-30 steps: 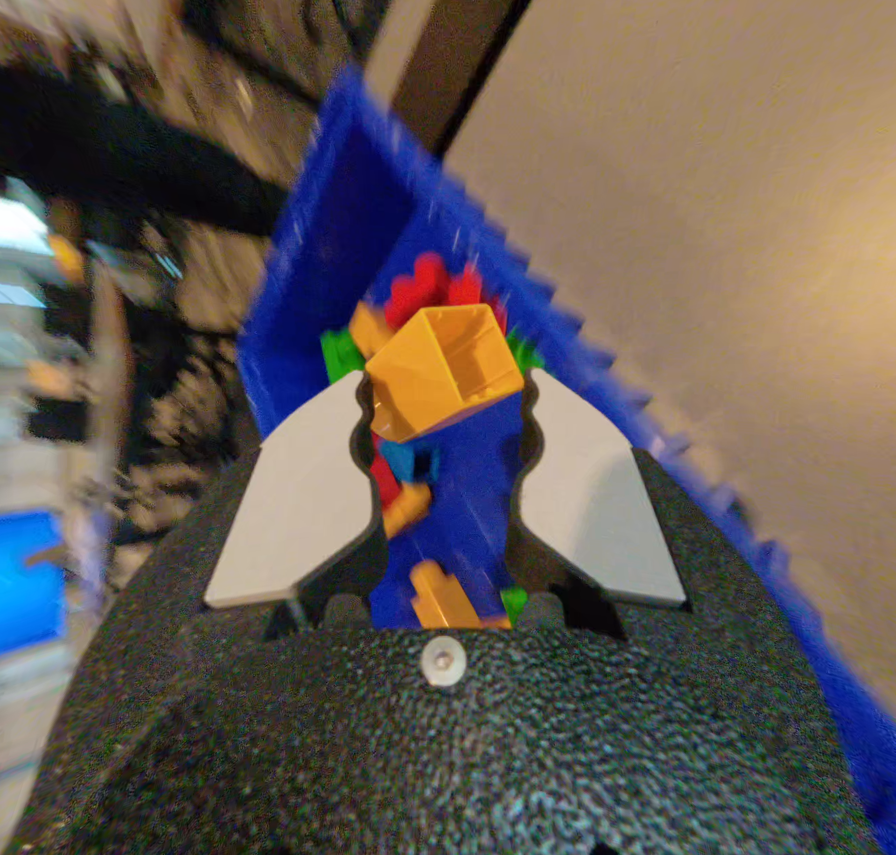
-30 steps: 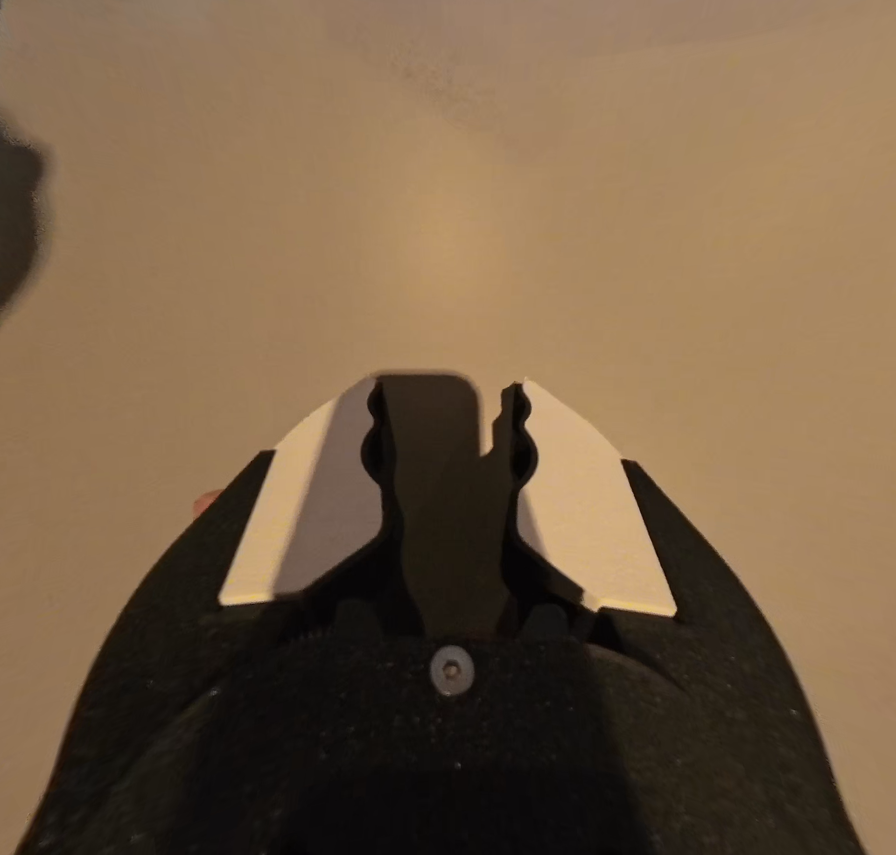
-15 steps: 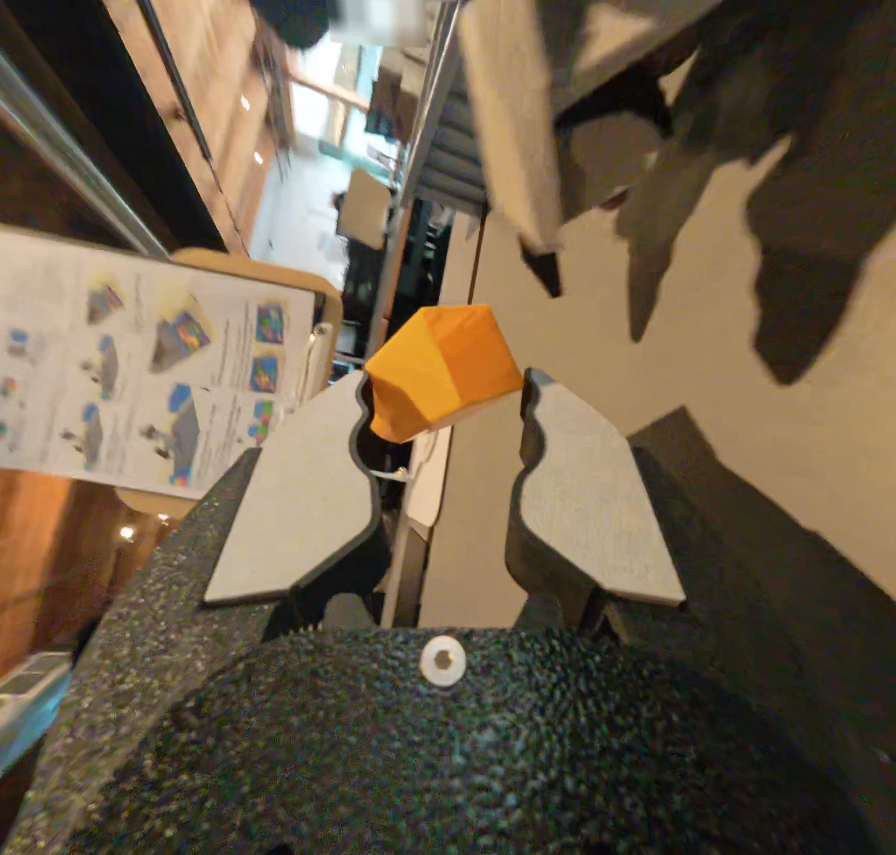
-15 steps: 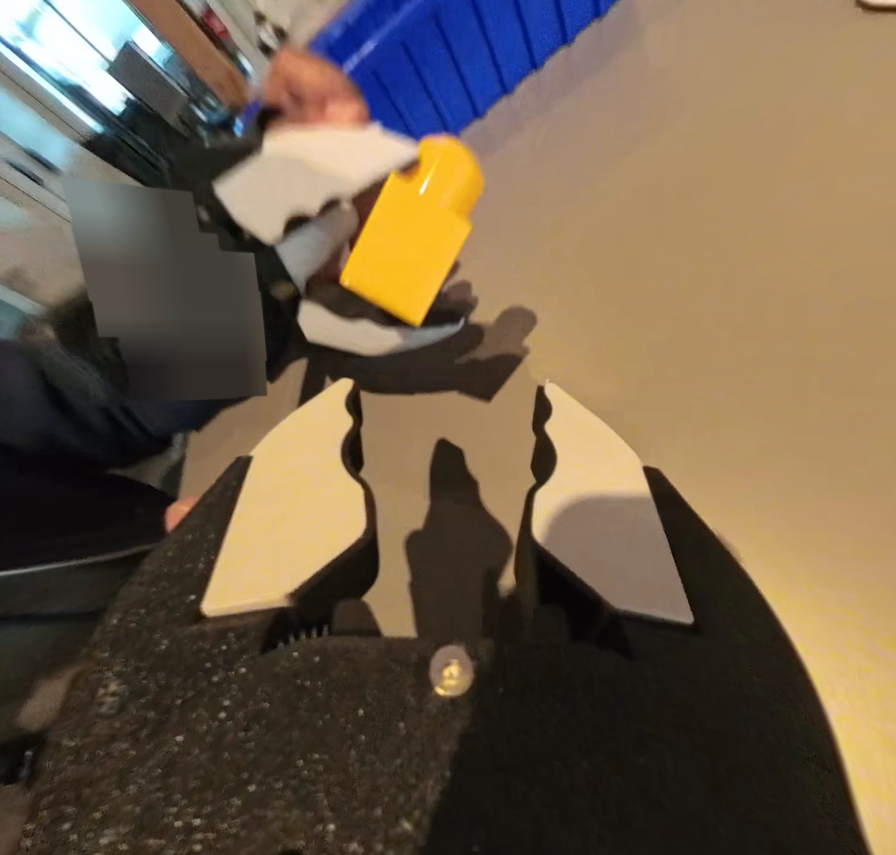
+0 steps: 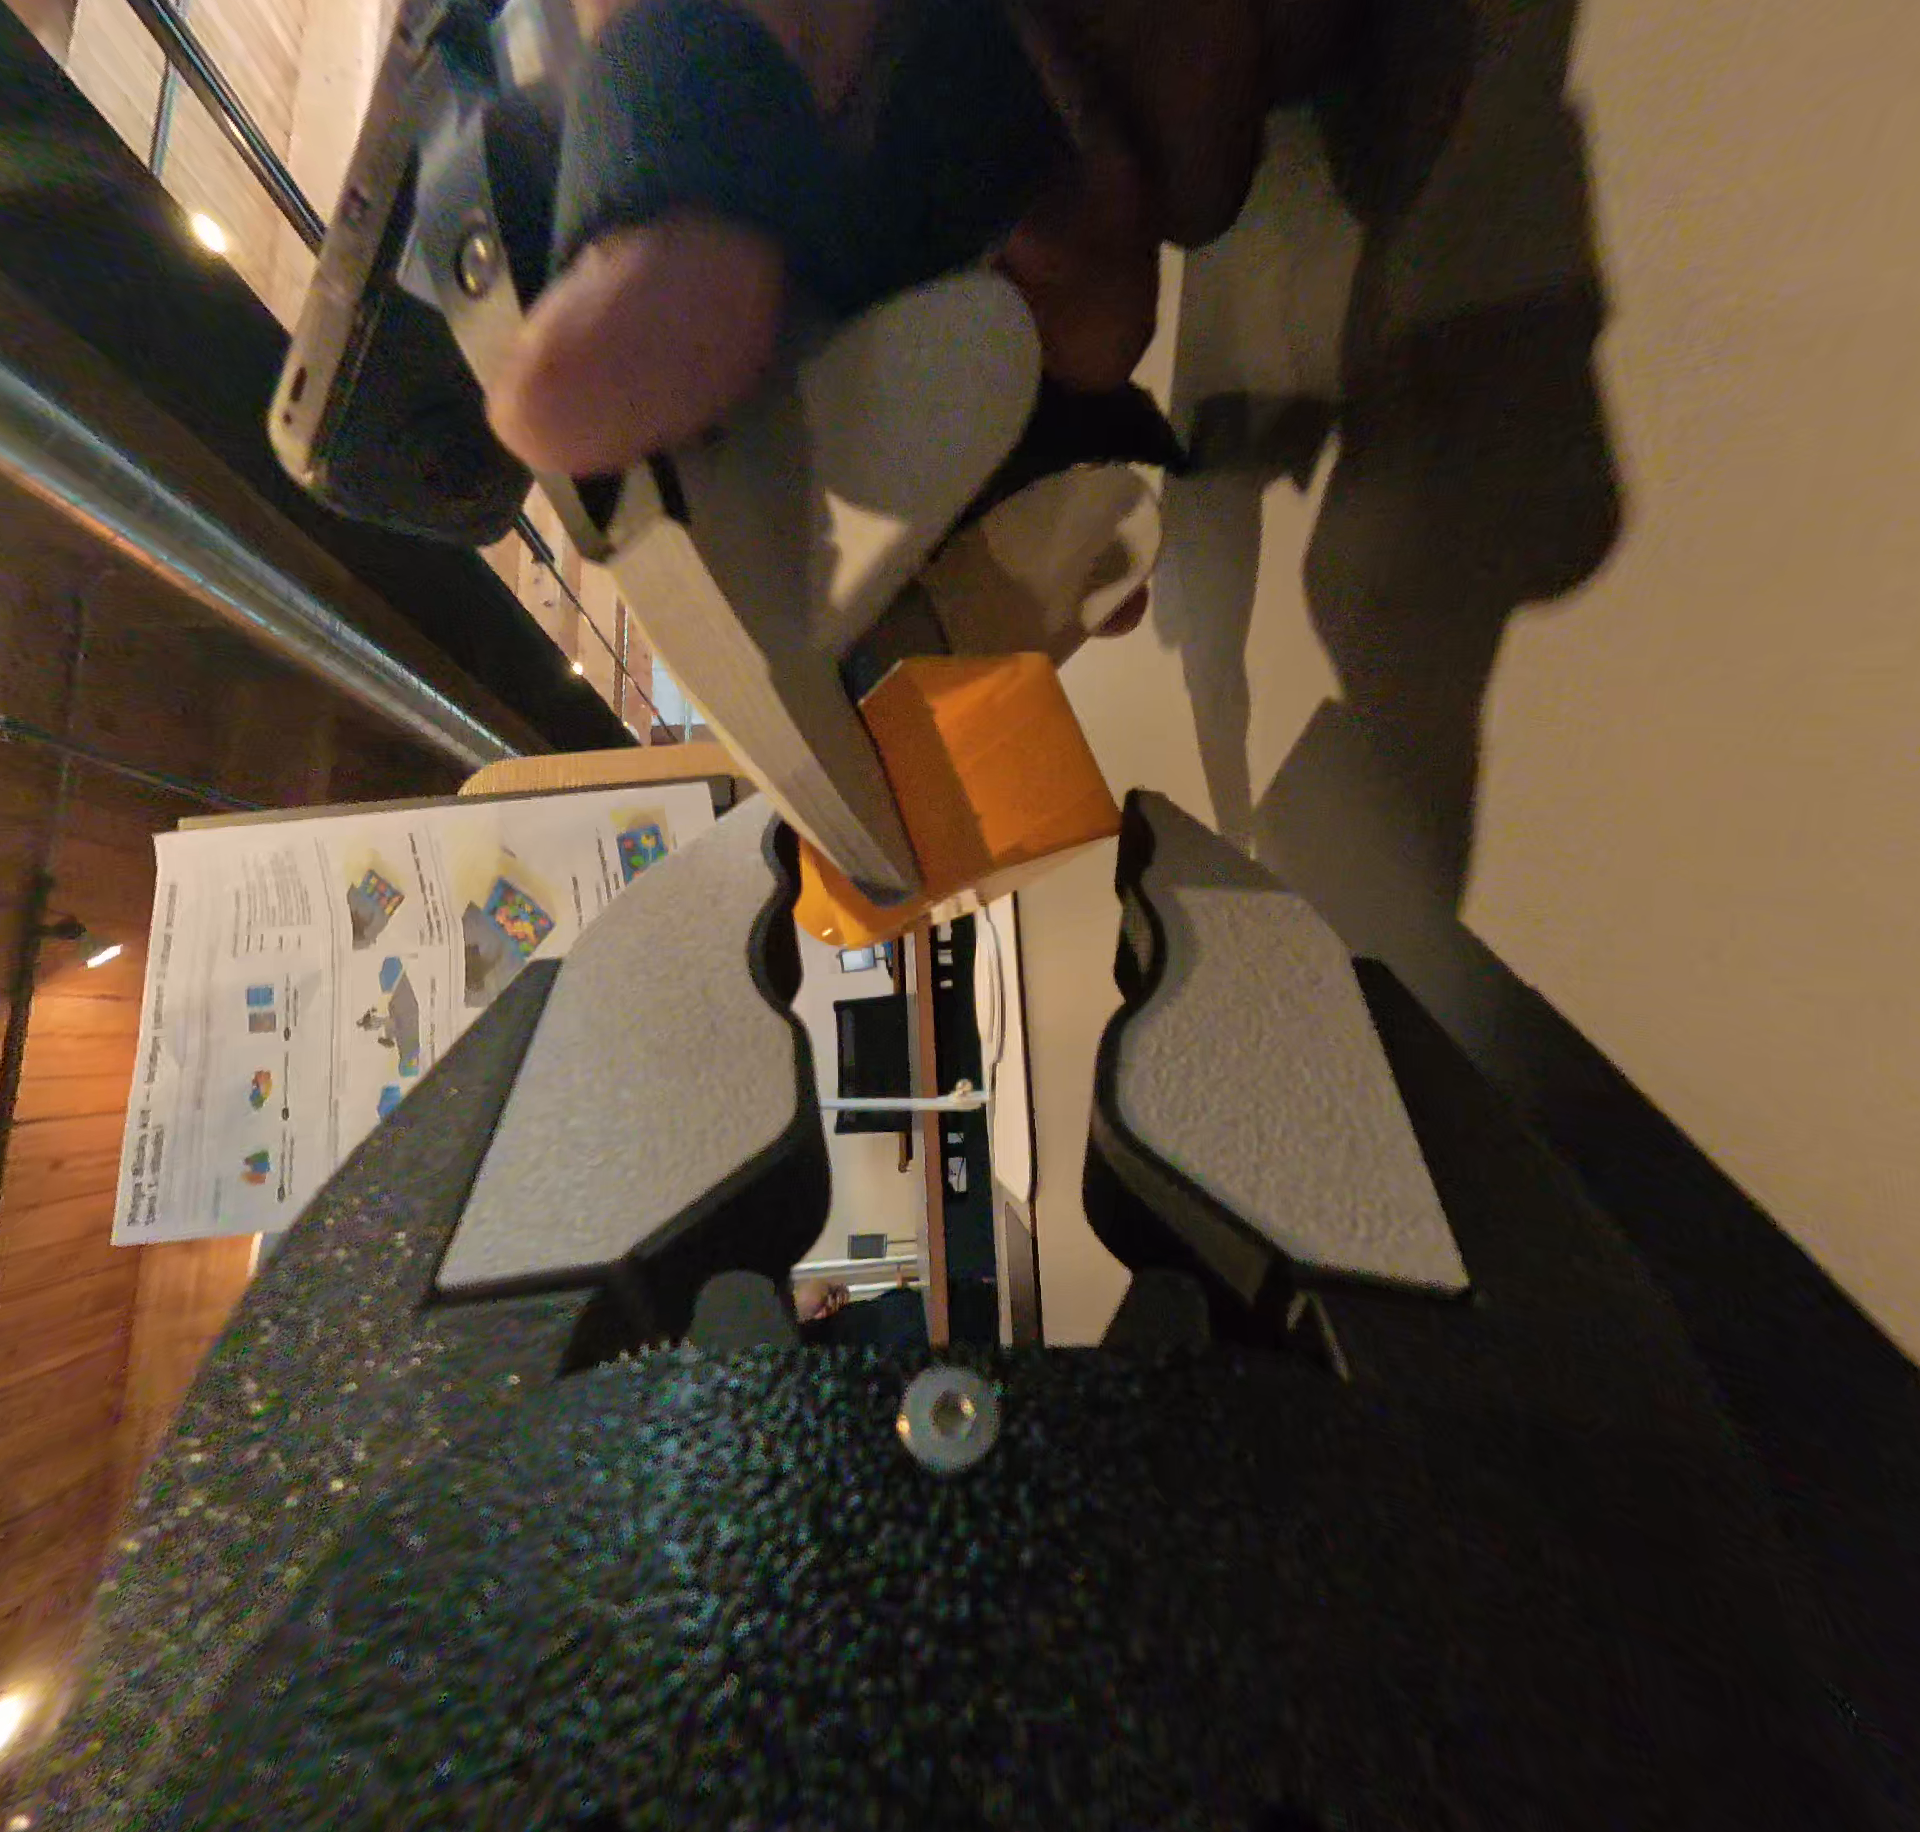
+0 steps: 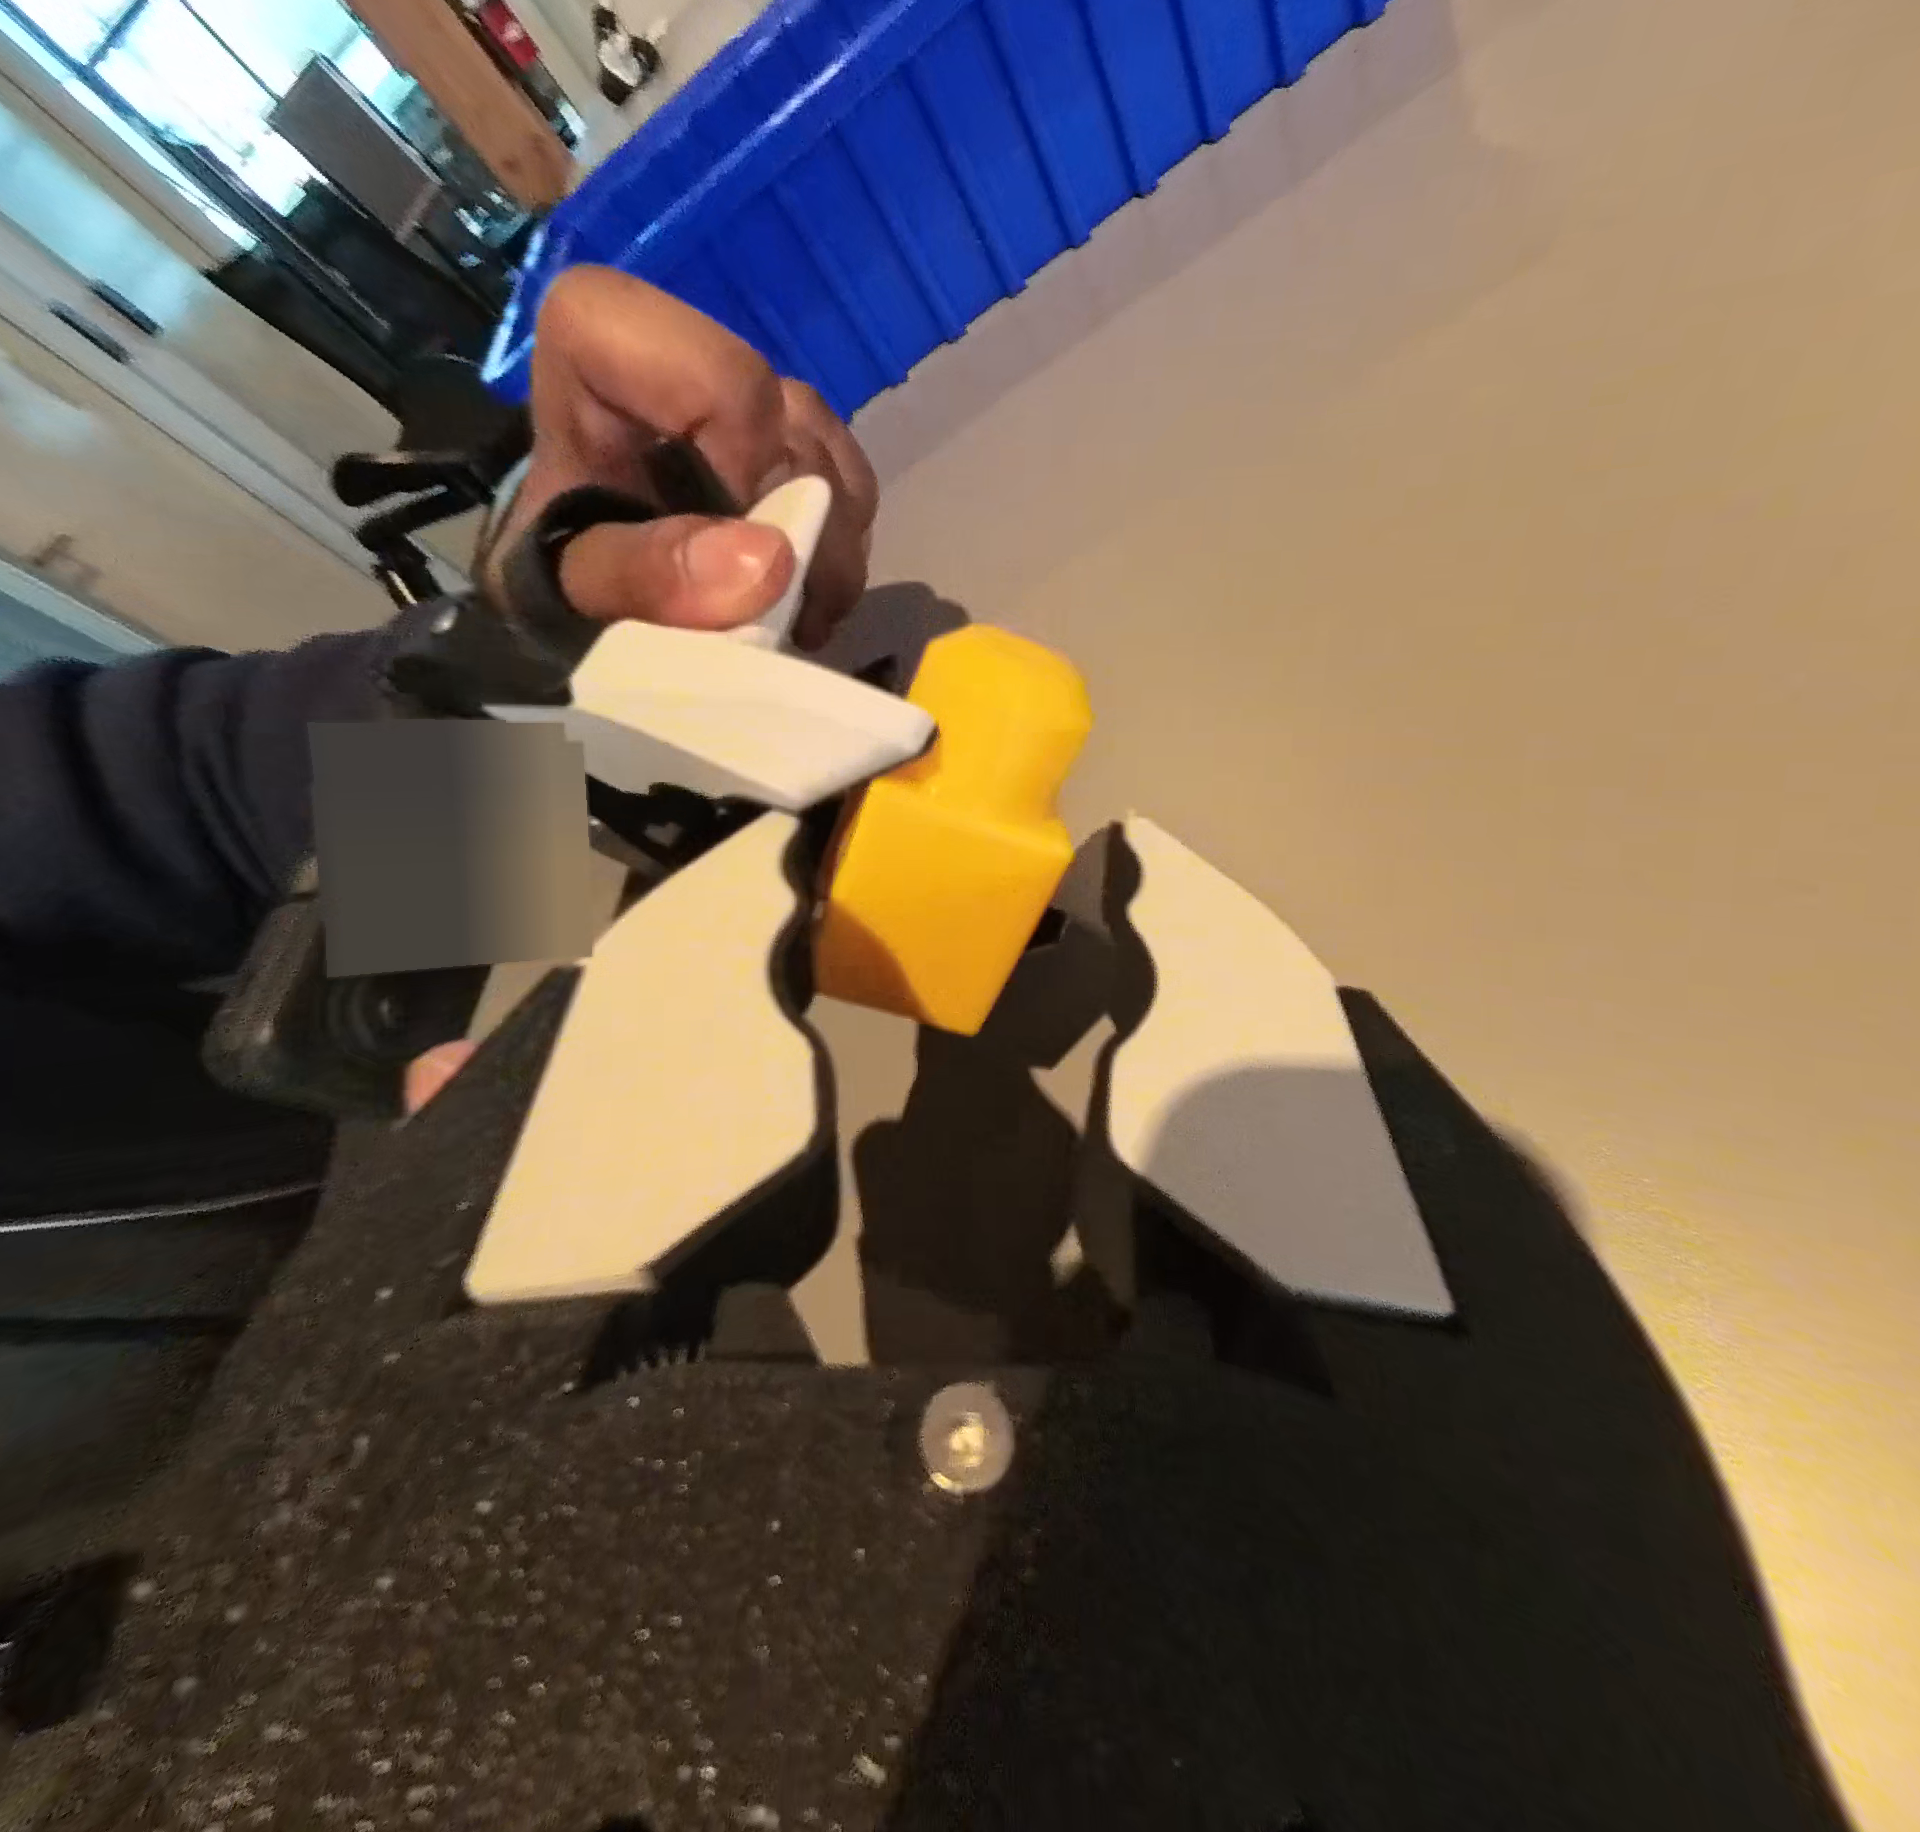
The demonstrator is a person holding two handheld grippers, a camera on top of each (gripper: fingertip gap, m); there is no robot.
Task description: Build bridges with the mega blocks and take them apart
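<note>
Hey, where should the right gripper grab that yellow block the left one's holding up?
Grip the yellow block across the flat side faces of its square body, coming in from the base end. The right gripper has its open fingers on either side of it there, while the left gripper pinches it near the stud.

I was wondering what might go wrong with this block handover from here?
The left gripper pinches the yellow block only at its finger tips, so it may slip. The right gripper is open, with one finger against the block and a gap opposite; closing may twist it loose onto the table.
</note>
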